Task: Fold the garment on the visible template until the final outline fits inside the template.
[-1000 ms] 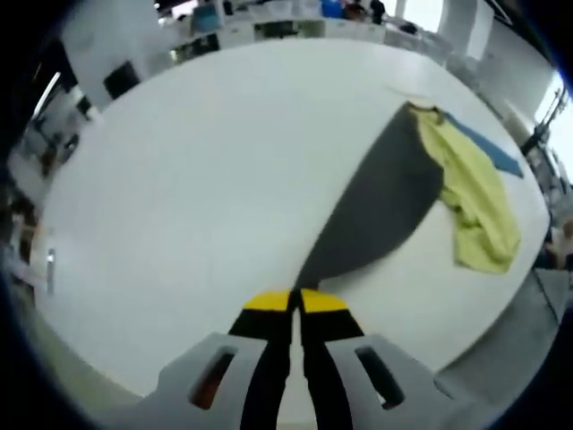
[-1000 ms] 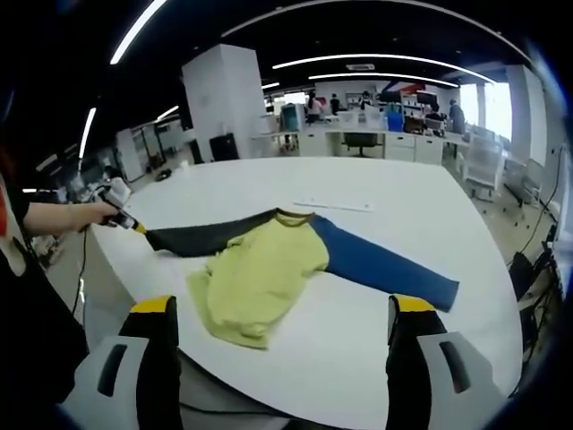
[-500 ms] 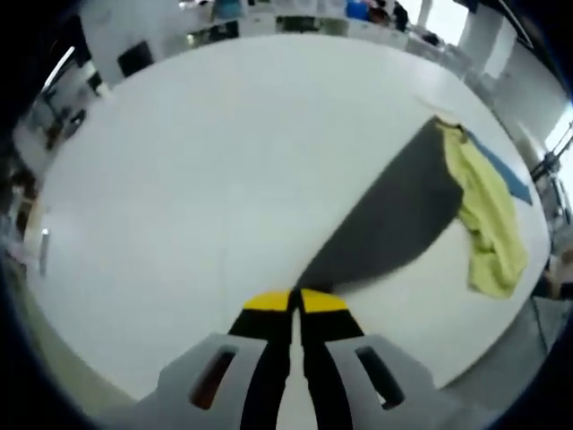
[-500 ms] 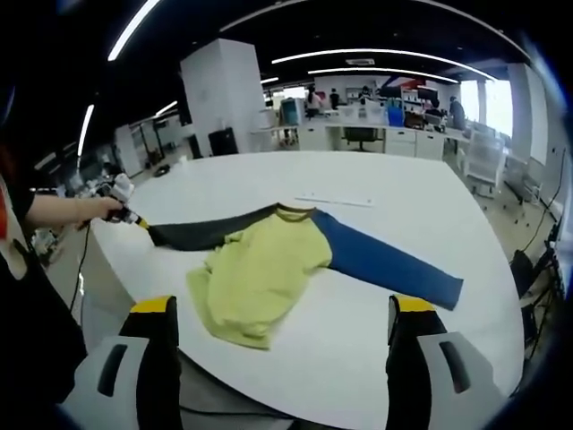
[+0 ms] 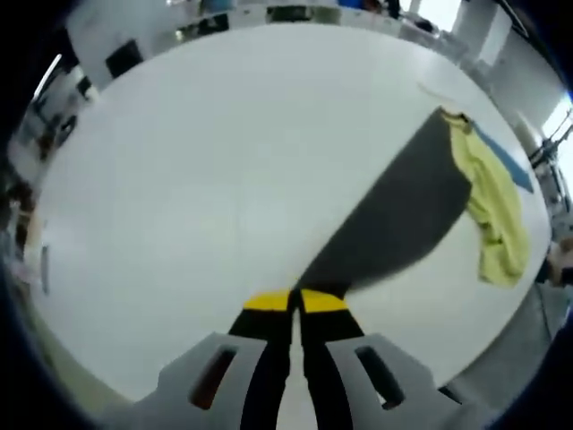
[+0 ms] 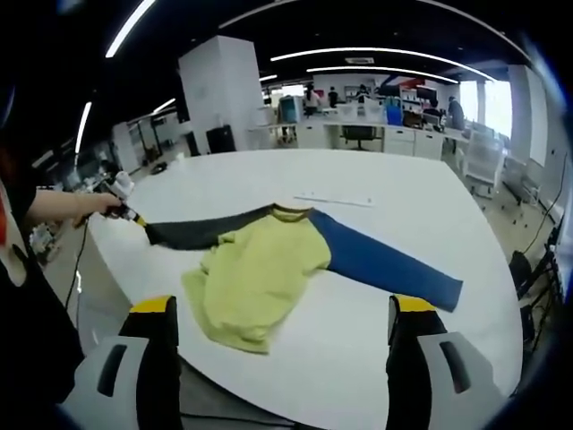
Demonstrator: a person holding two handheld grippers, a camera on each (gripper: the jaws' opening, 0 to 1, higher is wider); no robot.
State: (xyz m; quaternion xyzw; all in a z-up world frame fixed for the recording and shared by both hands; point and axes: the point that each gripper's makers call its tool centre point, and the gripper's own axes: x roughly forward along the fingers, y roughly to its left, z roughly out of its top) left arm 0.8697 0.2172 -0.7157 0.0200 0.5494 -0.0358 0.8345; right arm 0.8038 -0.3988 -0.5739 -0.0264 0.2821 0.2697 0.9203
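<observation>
Garment (image 6: pixel 269 269) is laid across the white round tabletop (image 6: pixel 376 179), seen in the right gripper view: yellow-green body bunched near the near edge, blue sleeve (image 6: pixel 385 264) stretched out flat to the right, dark grey sleeve (image 6: pixel 201 231) pulled out to the left.

Left claw (image 5: pixel 294 300) is closed, jaws pinched together on the cuff of the dark grey sleeve, which is drawn taut toward the tabletop's left edge. In the right gripper view it is seen at that edge, held in a hand (image 6: pixel 89 204).

Right claw (image 6: pixel 282 313) is wide open, nothing held, hovering off the near edge, apart from the garment.

Wide bare tabletop is visible beyond the garment and left of the grey sleeve. Whether a template outline is marked cannot be told.
</observation>
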